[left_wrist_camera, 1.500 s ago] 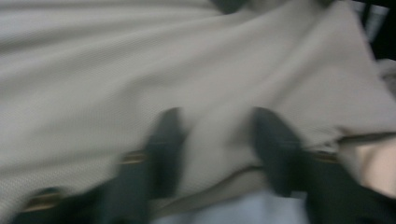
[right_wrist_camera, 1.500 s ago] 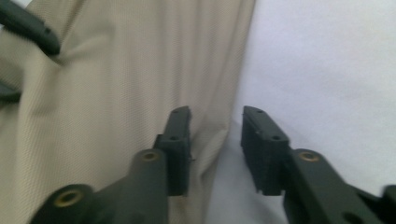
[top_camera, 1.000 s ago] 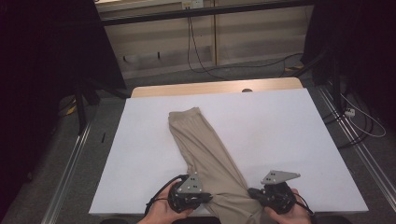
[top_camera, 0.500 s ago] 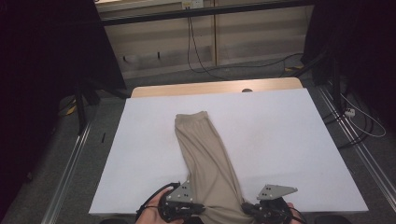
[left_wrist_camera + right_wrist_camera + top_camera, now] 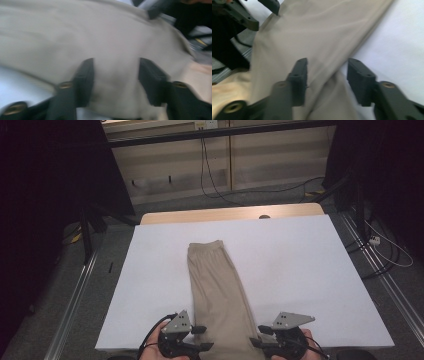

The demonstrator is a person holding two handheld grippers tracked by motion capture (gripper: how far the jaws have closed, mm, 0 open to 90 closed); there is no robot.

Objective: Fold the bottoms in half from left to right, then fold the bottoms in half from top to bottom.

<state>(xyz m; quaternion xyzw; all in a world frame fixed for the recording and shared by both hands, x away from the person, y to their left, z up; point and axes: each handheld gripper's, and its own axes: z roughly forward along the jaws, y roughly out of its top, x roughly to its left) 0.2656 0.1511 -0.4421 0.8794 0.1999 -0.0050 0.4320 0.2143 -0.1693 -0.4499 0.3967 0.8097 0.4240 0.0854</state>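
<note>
Plain beige trousers (image 5: 217,292) are lying on a white table cover (image 5: 300,270). Black left gripper (image 5: 200,346) and black right gripper (image 5: 256,342) are each carrying a grey plate. Grey floor (image 5: 400,305) is surrounding them.

Beige folded trousers (image 5: 217,292), long narrow strip, lying flat lengthwise on white table, near end at front edge.

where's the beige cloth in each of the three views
High view: the beige cloth runs from the white sheet's middle to its near edge, between both claws.
Left gripper view: it spreads behind the open jaws, across most of the picture.
Right gripper view: it runs from upper right to lower left.
Shared landmark: the white sheet.
</note>
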